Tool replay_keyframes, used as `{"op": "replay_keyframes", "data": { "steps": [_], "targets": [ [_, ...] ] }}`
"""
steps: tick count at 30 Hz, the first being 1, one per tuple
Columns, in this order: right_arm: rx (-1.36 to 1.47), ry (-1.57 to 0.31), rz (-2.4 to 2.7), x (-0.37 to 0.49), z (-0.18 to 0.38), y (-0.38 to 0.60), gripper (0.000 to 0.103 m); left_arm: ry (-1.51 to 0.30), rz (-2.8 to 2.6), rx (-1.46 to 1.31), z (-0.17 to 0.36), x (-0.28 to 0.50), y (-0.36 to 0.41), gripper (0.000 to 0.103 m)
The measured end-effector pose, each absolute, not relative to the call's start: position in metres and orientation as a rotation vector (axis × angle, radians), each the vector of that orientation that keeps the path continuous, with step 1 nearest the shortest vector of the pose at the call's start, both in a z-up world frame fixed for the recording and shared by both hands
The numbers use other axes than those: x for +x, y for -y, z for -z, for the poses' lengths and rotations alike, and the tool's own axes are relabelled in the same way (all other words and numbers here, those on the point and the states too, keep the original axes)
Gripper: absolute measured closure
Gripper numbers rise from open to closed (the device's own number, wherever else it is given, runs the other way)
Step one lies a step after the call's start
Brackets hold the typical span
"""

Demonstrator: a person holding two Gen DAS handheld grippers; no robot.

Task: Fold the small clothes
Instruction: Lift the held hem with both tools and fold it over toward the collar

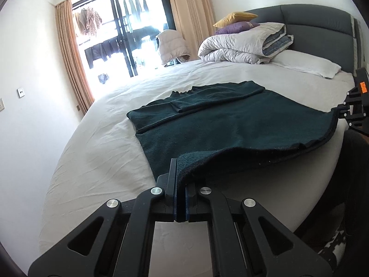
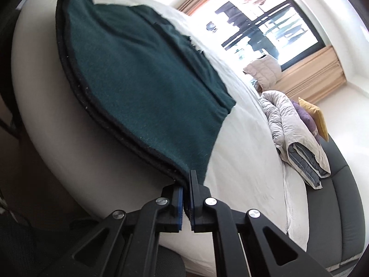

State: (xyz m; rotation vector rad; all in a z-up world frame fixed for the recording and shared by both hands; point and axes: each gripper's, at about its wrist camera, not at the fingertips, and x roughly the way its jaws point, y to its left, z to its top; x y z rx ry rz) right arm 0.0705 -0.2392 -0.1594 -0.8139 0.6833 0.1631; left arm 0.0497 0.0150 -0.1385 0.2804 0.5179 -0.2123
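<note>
On white bed (image 1: 96, 152), dark green garment (image 1: 230, 124) half-folded

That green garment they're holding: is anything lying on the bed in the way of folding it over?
Nothing visible. Both grippers, left and right, pinch the garment by its near hem. The sheet around it is bare; the duvet and pillows sit far off by the headboard.

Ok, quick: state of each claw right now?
Left claw: closed on a near corner of the dark green knitted garment.
Right claw: closed on its other near corner.
</note>
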Motion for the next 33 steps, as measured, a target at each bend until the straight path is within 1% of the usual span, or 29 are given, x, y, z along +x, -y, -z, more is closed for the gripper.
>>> {"op": "replay_keyframes", "data": {
  "steps": [8, 18, 25, 33],
  "targets": [
    [-0.72, -0.61, -0.113, 0.097, 0.12, 0.251, 0.099, -0.483, 0.177, 0.193, 0.111, 0.067, -0.028, 0.1],
    [-0.715, -0.511, -0.078, 0.156, 0.081, 0.248, 0.099, -0.411, 0.118, 0.164, 0.063, 0.114, -0.036, 0.1],
    [-0.727, -0.495, -0.087, 0.213, 0.066, 0.238, 0.099, -0.453, 0.078, 0.147, 0.053, 0.174, -0.052, 0.1],
    [-0.736, -0.549, -0.114, 0.294, 0.076, 0.228, 0.099, -0.53, 0.048, 0.149, 0.056, 0.251, -0.062, 0.1]
  ]
}}
